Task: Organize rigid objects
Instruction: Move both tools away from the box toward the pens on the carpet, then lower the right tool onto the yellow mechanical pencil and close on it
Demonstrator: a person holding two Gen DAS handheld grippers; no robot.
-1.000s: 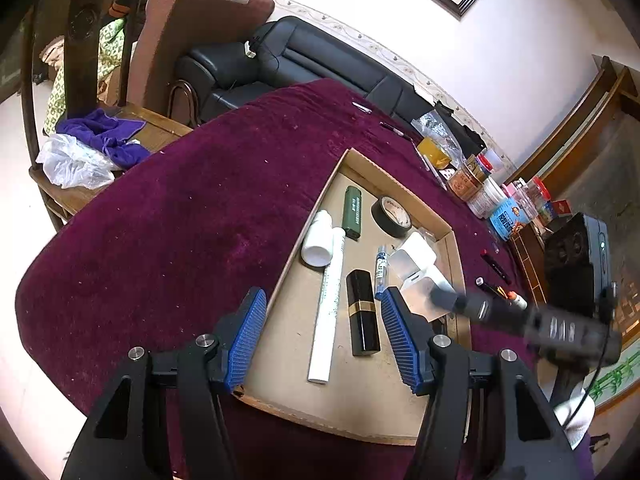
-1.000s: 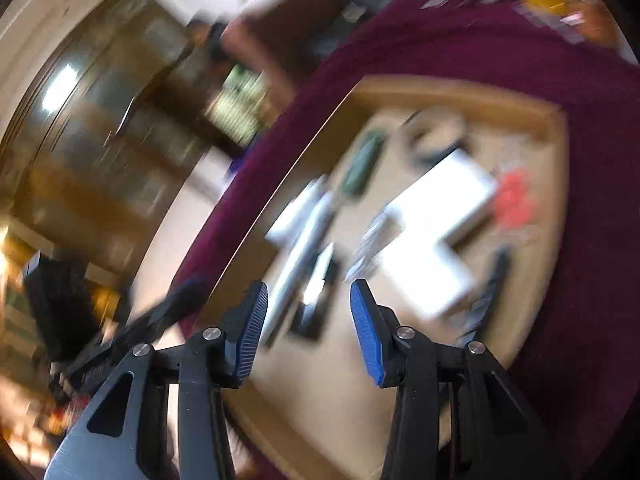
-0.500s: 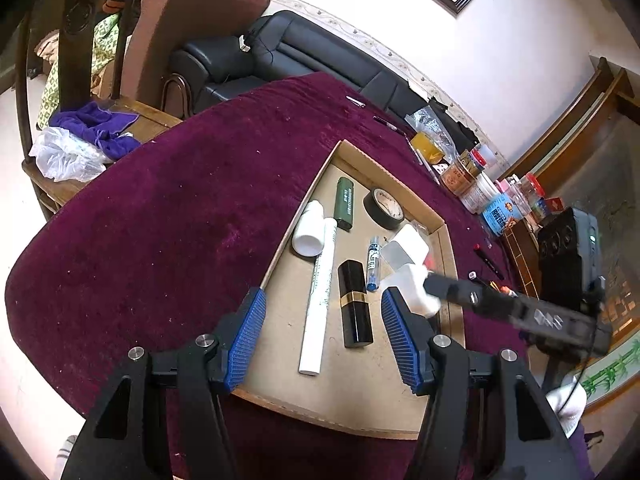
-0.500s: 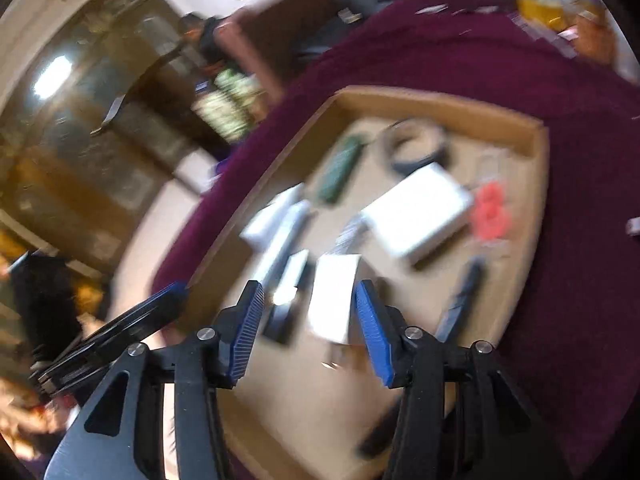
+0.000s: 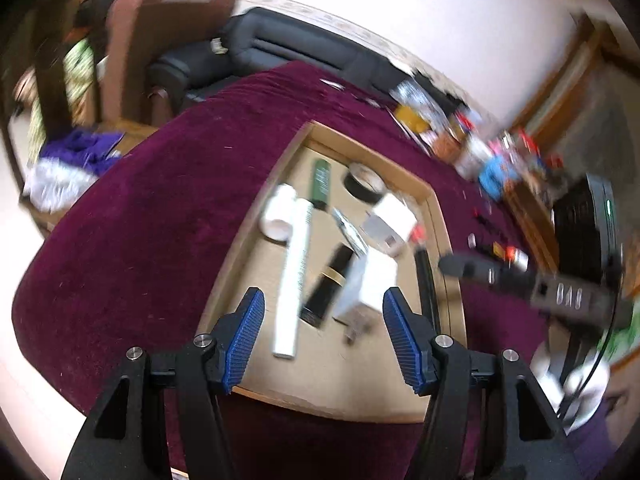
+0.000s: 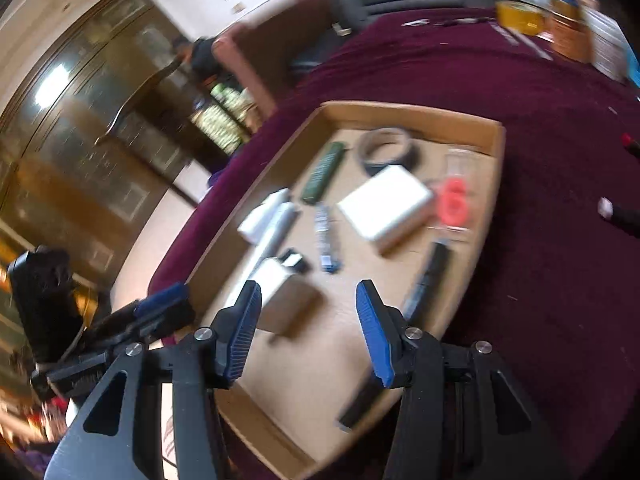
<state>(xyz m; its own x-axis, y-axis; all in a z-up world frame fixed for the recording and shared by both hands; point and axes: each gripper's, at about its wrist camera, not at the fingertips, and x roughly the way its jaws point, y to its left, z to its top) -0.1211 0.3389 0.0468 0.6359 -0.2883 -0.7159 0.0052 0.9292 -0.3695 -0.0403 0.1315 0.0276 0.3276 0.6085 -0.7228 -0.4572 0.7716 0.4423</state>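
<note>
A shallow cardboard tray lies on the purple tablecloth. In it are a long white tube, a black and gold lipstick, a green stick, a tape roll, a white box and a black pen. A white charger lies on the tray floor beside the lipstick. My left gripper hangs open over the tray's near end and holds nothing. My right gripper is open too, with bare cardboard between its pads and the charger just left of them.
Jars and bottles crowd the table's far right. Two markers lie on the cloth right of the tray. A black sofa and a chair stand behind the table. A black device stands at the right.
The white charger, seen between the right fingers half a second ago, now lies on the tray floor to their left. The right jaws stand wider than a second ago. Both views have shifted.
</note>
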